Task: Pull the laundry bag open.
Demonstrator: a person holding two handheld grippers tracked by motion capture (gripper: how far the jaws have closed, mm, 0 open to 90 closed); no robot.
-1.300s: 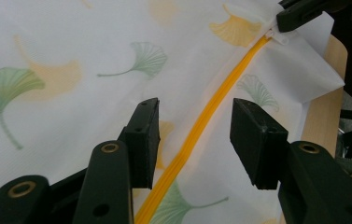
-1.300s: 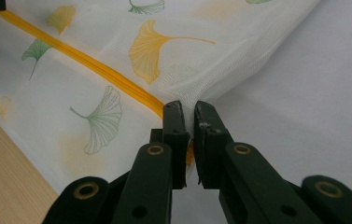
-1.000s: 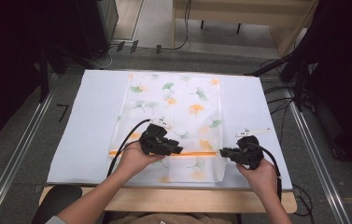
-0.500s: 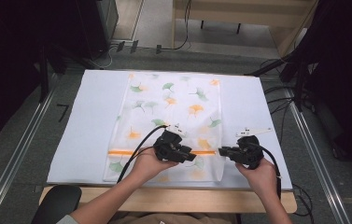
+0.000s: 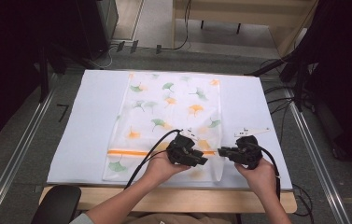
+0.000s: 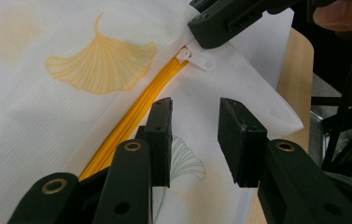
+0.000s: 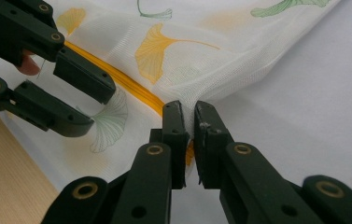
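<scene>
A white mesh bag (image 5: 173,107) printed with ginkgo leaves lies flat on the table, and an orange zipper (image 5: 127,152) runs across its near end. My right gripper (image 5: 221,151) (image 7: 188,112) is shut on the bag's fabric at the zipper's right end, just past the white slider (image 6: 185,55). My left gripper (image 5: 204,161) (image 6: 194,116) hovers open right beside it. Its jaws have just been closing a little, with only bag fabric below them and the zipper (image 6: 131,116) just to their left. In the right gripper view, the left gripper (image 7: 96,109) stands close by.
The bag rests on a white sheet (image 5: 85,116) that covers a wooden table (image 5: 173,196). A dark chair (image 5: 57,205) sits at the near left corner. Cables (image 5: 285,102) trail over the floor to the right, and metal rails (image 5: 19,154) run along both sides.
My left gripper has slid right along the zipper, from the bag's middle to close beside the right gripper. The right gripper has kept still with its hold on the fabric.
</scene>
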